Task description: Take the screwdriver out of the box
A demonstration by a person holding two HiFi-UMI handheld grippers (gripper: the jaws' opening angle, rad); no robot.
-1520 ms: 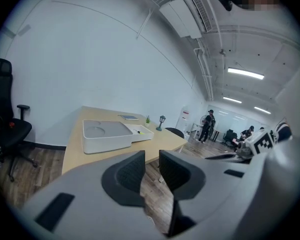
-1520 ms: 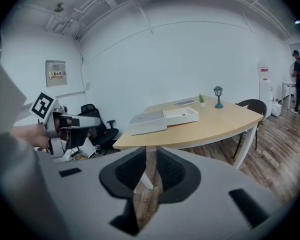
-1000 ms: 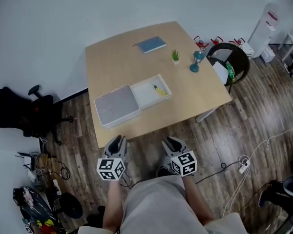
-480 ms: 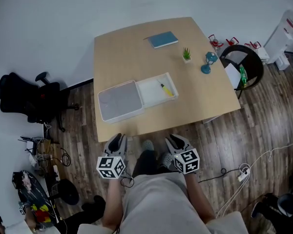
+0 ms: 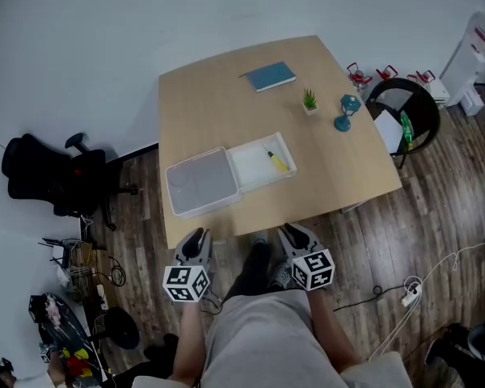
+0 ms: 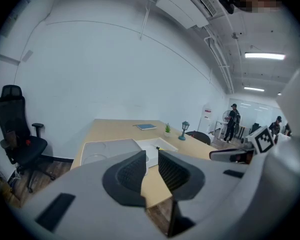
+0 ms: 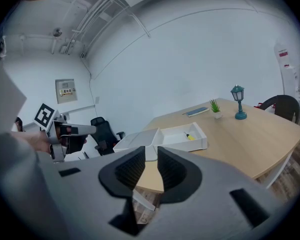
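A white box lies open on the wooden table, its lid flat on the left side. Inside the tray lies a small yellow-handled screwdriver, also seen as a yellow speck in the left gripper view and the right gripper view. Both grippers are low, close to the person's body and short of the table's near edge. My left gripper holds nothing, its jaws close together. My right gripper is the same, empty and far from the box.
On the table's far side are a blue book, a small potted plant and a teal lamp figure. A black chair stands at the right edge, an office chair at the left. Cables lie on the floor.
The head view has shifted slightly as the person moves; the table sits a little lower in the picture. Both grippers stay low and empty, and the box has not moved.
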